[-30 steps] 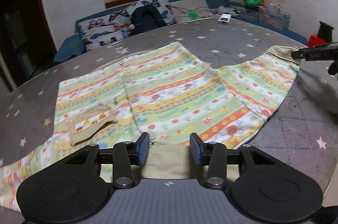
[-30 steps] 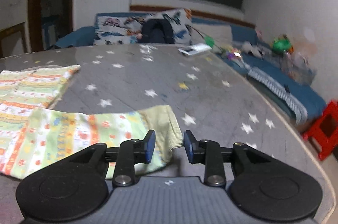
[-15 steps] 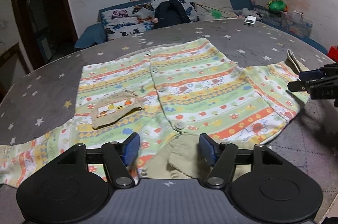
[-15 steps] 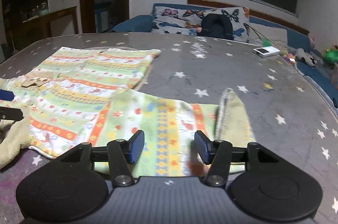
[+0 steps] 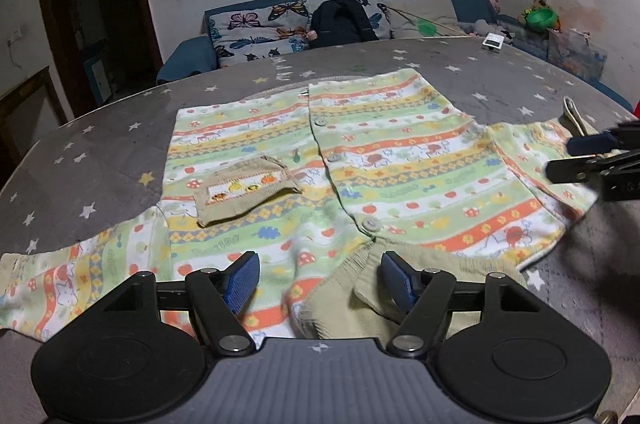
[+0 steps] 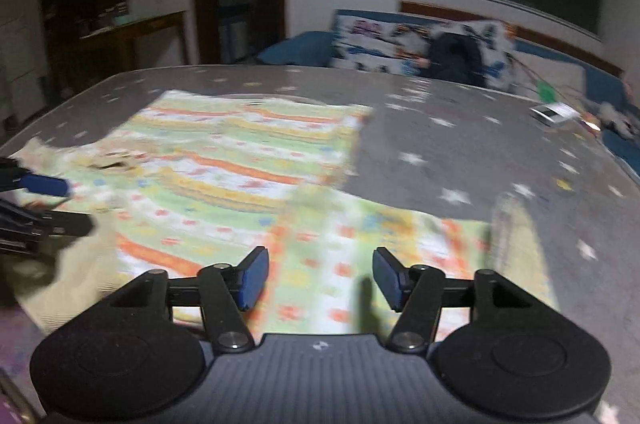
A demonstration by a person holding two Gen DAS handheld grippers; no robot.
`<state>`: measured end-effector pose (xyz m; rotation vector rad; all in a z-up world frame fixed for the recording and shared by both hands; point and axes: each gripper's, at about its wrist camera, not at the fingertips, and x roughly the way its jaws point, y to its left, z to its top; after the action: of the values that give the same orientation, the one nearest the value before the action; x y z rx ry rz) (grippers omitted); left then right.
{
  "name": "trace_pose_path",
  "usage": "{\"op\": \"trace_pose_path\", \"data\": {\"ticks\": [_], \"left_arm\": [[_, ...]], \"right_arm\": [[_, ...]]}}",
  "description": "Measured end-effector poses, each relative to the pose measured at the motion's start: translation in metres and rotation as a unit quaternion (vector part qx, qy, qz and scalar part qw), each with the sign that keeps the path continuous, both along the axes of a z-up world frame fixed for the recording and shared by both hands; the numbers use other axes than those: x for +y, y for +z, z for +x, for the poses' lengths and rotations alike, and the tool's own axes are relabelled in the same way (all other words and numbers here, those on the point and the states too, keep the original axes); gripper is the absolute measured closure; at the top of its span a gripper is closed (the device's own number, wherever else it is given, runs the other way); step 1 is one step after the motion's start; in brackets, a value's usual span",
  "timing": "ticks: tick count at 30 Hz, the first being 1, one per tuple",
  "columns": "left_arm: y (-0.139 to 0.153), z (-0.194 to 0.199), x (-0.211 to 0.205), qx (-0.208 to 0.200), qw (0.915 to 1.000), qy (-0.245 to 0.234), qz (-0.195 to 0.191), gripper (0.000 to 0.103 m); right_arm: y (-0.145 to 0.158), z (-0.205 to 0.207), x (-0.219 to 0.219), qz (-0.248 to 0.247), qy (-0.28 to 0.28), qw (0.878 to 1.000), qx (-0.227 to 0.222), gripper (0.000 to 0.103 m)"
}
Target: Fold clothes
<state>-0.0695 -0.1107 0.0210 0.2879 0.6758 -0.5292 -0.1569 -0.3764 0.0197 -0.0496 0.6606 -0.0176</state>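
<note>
A child's striped cardigan (image 5: 384,159) in green, orange and yellow lies spread flat, front up, on the grey star-patterned table (image 5: 100,151). It has a beige chest pocket (image 5: 244,191), buttons down the middle and a beige collar (image 5: 384,288) at the near edge. My left gripper (image 5: 318,282) is open above the collar, holding nothing. My right gripper (image 6: 320,278) is open above the right sleeve (image 6: 380,256), empty; it also shows in the left wrist view (image 5: 580,159). The right wrist view is motion-blurred.
A white handheld device (image 5: 493,42) lies at the table's far right. Behind the table stands a blue sofa with butterfly cushions (image 5: 280,27) and a dark backpack (image 5: 342,23). Toys and boxes (image 5: 560,35) sit at the right wall. A wooden desk (image 6: 132,35) stands far left.
Both grippers have opened wider and both wrist views have swung left. The left gripper pulled back from the collar. The right gripper moved from the sleeve cuff to over the sleeve.
</note>
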Motion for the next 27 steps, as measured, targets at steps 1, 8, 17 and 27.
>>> {"op": "trace_pose_path", "data": {"ticks": [1,8,17,27], "left_arm": [[-0.001,-0.002,0.000,-0.001,1.0000,-0.001,-0.001,0.033],[-0.005,-0.019,0.004,-0.013,0.9999,-0.004,-0.008,0.035],[0.007,-0.008,0.009,-0.005,0.9998,-0.008,-0.018,0.035],[0.004,0.031,0.021,0.020,0.9988,0.034,-0.029,0.035]], "right_arm": [[0.001,0.001,0.003,-0.001,0.006,1.000,0.000,0.043],[0.004,0.011,0.023,-0.005,0.044,0.999,0.002,0.038],[0.009,0.024,0.046,-0.009,0.092,0.996,0.003,0.038],[0.013,0.037,0.006,0.014,0.049,0.999,-0.005,0.040]]}}
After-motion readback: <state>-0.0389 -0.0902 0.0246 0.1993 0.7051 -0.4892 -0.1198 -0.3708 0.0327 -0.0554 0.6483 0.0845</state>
